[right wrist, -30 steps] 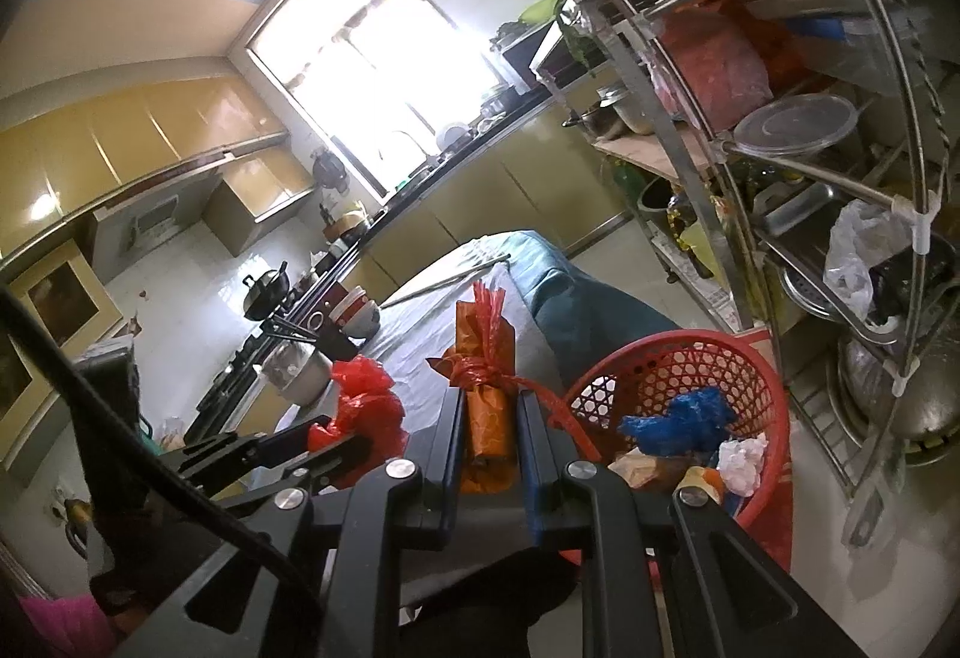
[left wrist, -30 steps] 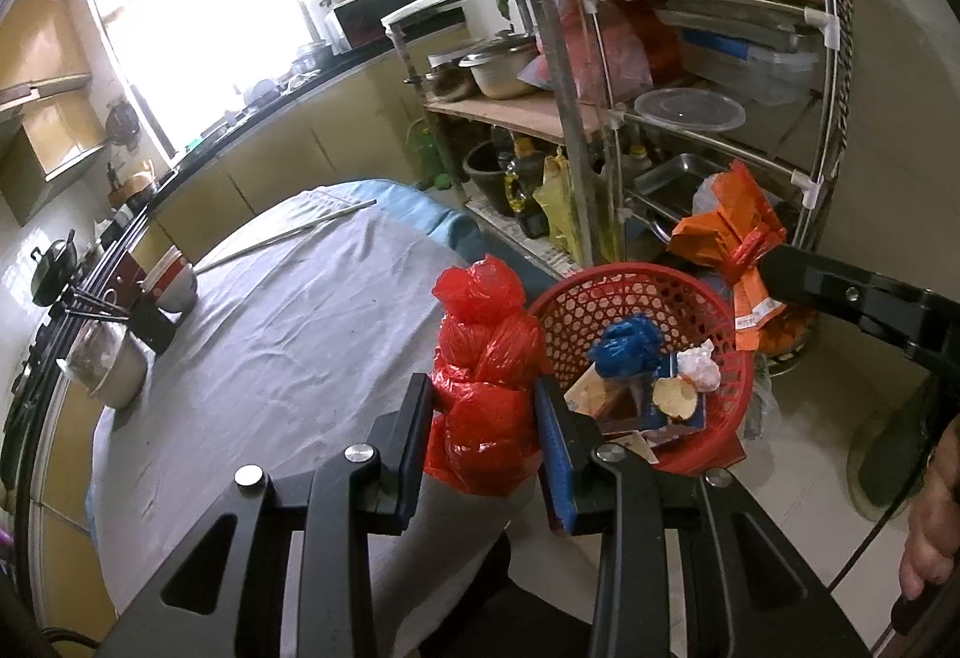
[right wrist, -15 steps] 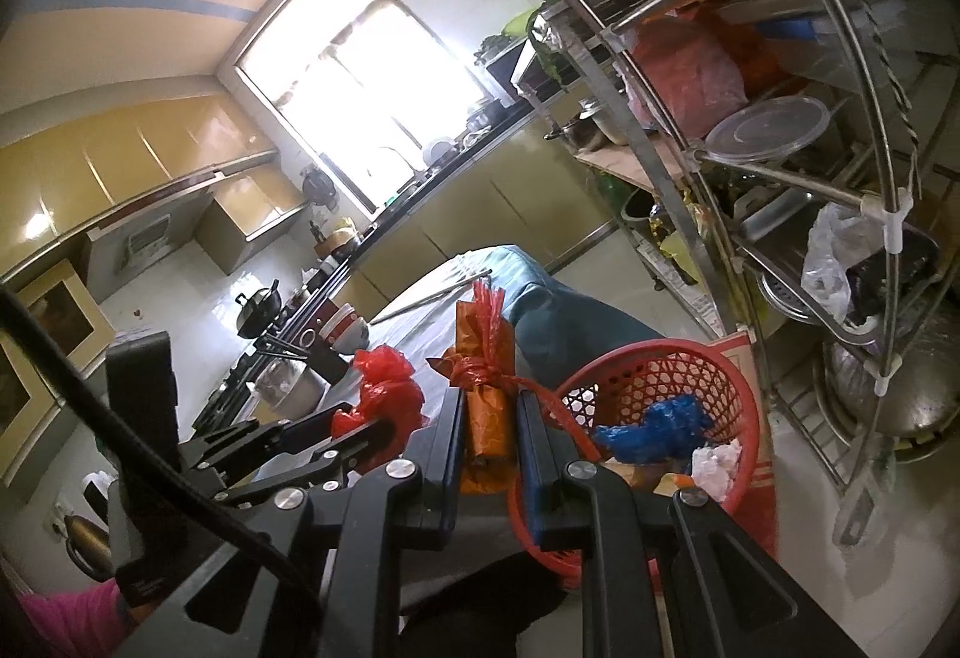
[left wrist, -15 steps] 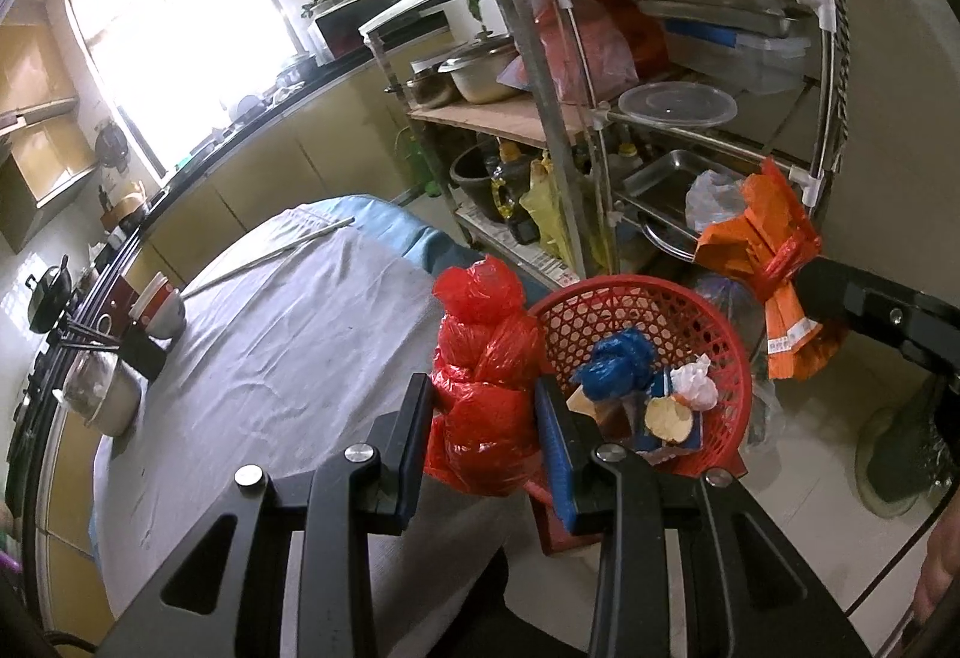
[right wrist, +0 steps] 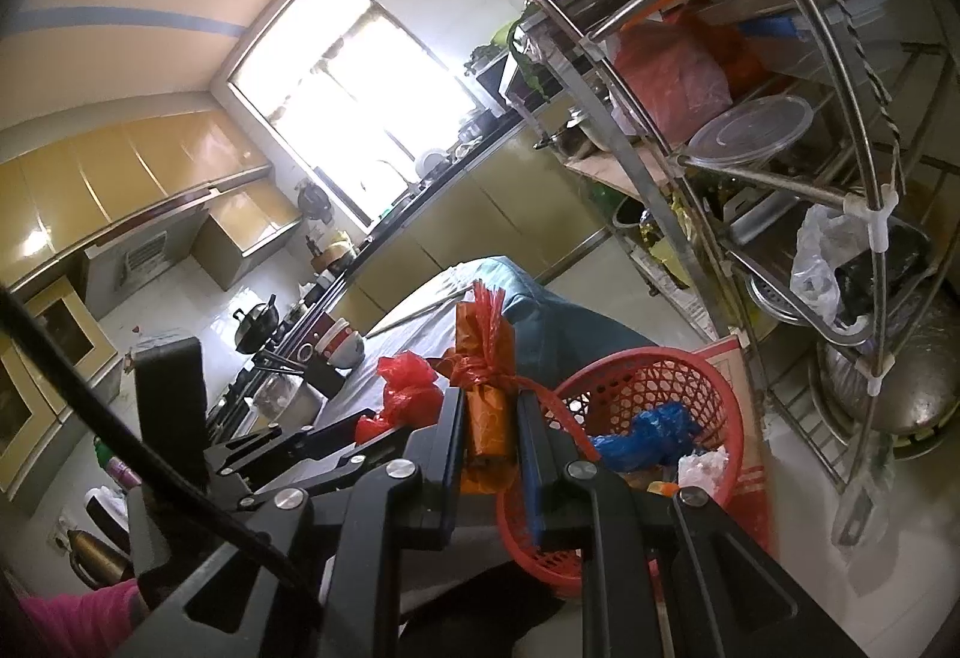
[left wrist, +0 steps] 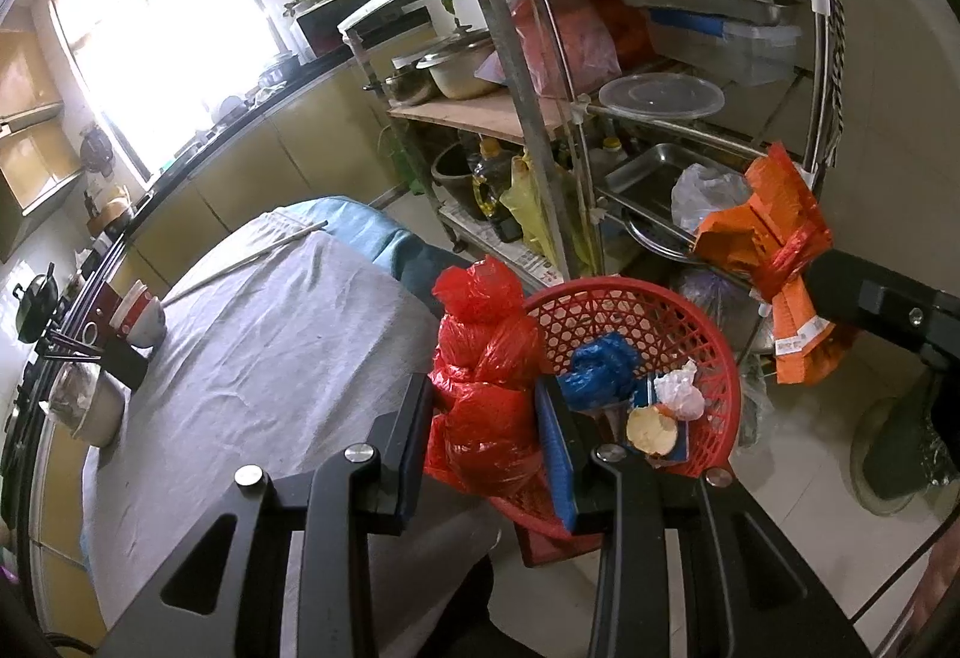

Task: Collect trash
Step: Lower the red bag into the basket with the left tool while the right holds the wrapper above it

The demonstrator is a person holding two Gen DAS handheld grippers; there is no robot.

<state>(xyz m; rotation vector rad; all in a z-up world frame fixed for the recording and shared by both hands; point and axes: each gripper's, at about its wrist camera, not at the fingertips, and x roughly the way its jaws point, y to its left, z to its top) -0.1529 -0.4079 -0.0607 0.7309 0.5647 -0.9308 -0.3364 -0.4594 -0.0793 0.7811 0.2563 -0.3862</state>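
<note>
my left gripper (left wrist: 489, 430) is clamped on the crumpled red bag (left wrist: 483, 376), which stands up tall between the pads, over the edge of the grey-clothed table (left wrist: 258, 358). the red basket (left wrist: 714, 352) with its scraps lies just to the bag's right and lower, on the floor side. further right, my right gripper (right wrist: 489, 433) pinches the orange wrapper (right wrist: 487, 388), long axis upright; the basket sits right of it and below. the left looks nearer the rim, so i'd judge its bag goes in first.
</note>
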